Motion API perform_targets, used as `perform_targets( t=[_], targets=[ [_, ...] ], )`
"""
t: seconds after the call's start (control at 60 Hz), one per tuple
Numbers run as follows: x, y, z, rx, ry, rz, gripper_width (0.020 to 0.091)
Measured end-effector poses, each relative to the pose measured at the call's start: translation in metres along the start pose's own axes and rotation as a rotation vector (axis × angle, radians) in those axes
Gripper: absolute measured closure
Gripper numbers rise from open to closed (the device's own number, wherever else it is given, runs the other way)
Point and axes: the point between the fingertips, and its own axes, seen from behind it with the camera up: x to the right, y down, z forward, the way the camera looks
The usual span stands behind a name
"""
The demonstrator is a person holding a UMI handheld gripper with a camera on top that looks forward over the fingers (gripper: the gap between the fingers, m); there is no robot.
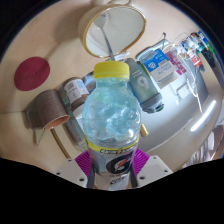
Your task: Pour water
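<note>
Tool (109,168) clenched on bottle (110,125), yellow cap (111,71) on. Might pour nothing until opened. Could slip, or bump tape roll (48,108) on tabletop (60,45).

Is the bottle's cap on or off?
On: the yellow cap sits atop the upright bottle, which the gripper jaws clamp.

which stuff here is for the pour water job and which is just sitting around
For the job:
- bottle with yellow cap, held between the gripper fingers
- round white bowl beyond it, probably the target

Lying about:
- tape roll
- red disc
- small cartons and packets
</note>
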Motion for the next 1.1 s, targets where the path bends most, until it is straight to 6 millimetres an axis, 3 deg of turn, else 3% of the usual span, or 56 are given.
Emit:
perform_targets(
  t=[0.183, 0.267, 0.367, 0.45, 0.467, 0.483, 0.5, 0.583, 0.6, 0.65, 0.717, 0.783, 0.8, 0.95, 1.1],
  targets=[
    [0.009, -0.012, 0.001, 0.018, -0.004, 0.041, 0.0601],
    [0.004, -0.015, 0.004, 0.026, -0.044, 0.21, 0.0602],
    [-0.011, -0.006, 0.001, 0.003, -0.16, 0.771, 0.06],
    [-0.022, -0.03, -0.01, 0.065, -0.262, 1.391, 0.0598],
    [-0.018, -0.027, -0.011, 0.073, -0.298, 1.491, 0.0598],
    [-0.018, -0.03, -0.014, 0.083, -0.315, 1.609, 0.0634],
    [-0.019, -0.033, -0.016, 0.09, -0.333, 1.725, 0.0599],
    [-0.029, -0.05, -0.03, 0.115, -0.424, 2.21, 0.0595],
    [-0.034, -0.061, -0.03, 0.134, -0.412, 2.292, 0.0591],
    [-0.039, -0.053, -0.032, 0.133, -0.383, 2.385, 0.0584],
    [-0.047, -0.057, -0.036, 0.165, -0.323, 2.429, 0.0582],
    [-0.062, -0.08, -0.041, 0.204, -0.355, 2.462, 0.0574],
    [-0.073, -0.096, -0.043, 0.221, -0.324, 2.495, 0.0574],
    [-0.109, -0.132, -0.052, 0.219, -0.436, 2.5, 0.0556],
    [-0.11, -0.126, -0.05, 0.245, -0.323, 2.516, 0.0547]
  ],
)
